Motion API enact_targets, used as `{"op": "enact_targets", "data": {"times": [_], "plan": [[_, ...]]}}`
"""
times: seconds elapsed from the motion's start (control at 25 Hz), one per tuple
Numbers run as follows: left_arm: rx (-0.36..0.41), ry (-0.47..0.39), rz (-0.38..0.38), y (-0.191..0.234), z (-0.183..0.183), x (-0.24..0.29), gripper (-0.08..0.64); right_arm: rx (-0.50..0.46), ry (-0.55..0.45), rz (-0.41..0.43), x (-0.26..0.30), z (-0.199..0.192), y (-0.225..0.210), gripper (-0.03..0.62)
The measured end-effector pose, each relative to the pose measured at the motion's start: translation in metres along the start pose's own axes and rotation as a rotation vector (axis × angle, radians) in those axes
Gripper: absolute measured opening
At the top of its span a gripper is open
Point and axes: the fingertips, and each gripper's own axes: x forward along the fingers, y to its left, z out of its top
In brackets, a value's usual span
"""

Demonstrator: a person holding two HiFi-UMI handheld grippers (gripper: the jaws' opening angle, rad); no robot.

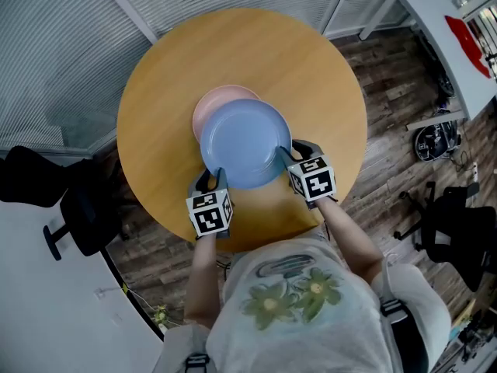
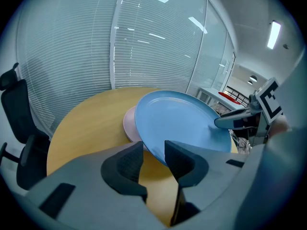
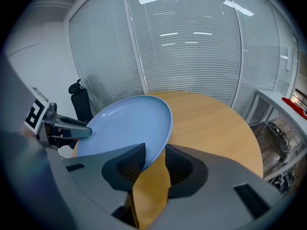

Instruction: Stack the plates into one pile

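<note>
A blue plate (image 1: 245, 140) hangs tilted just above a pink plate (image 1: 221, 99) on the round wooden table (image 1: 311, 76), covering the pink plate's near half. My left gripper (image 1: 211, 179) is shut on the blue plate's near-left rim. My right gripper (image 1: 293, 152) is shut on its near-right rim. In the left gripper view the blue plate (image 2: 182, 119) runs out from between the jaws of the left gripper (image 2: 153, 159), with the pink plate (image 2: 129, 123) showing behind it. In the right gripper view the blue plate's (image 3: 129, 123) edge sits in the right gripper (image 3: 152, 162).
A black office chair (image 1: 78, 200) stands left of the table and another (image 1: 458, 231) at the right. A white desk (image 1: 443, 29) is at the far right. Glass walls with blinds (image 2: 96, 47) close off the far side.
</note>
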Motion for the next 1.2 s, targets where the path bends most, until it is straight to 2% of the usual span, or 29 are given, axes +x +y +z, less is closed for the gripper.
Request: {"op": "enact_targets", "data": {"times": [0.76, 1.2], "plan": [[-0.026, 0.024, 0.033, 0.066, 0.045, 0.078, 0.146, -0.035, 0.061, 0.003, 0.106, 0.053, -0.008, 0.141], [-0.036, 0.052, 0.049, 0.086, 0.048, 0.120, 0.146, -0.041, 0.101, -0.008, 0.151, 0.057, -0.018, 0.141]]}}
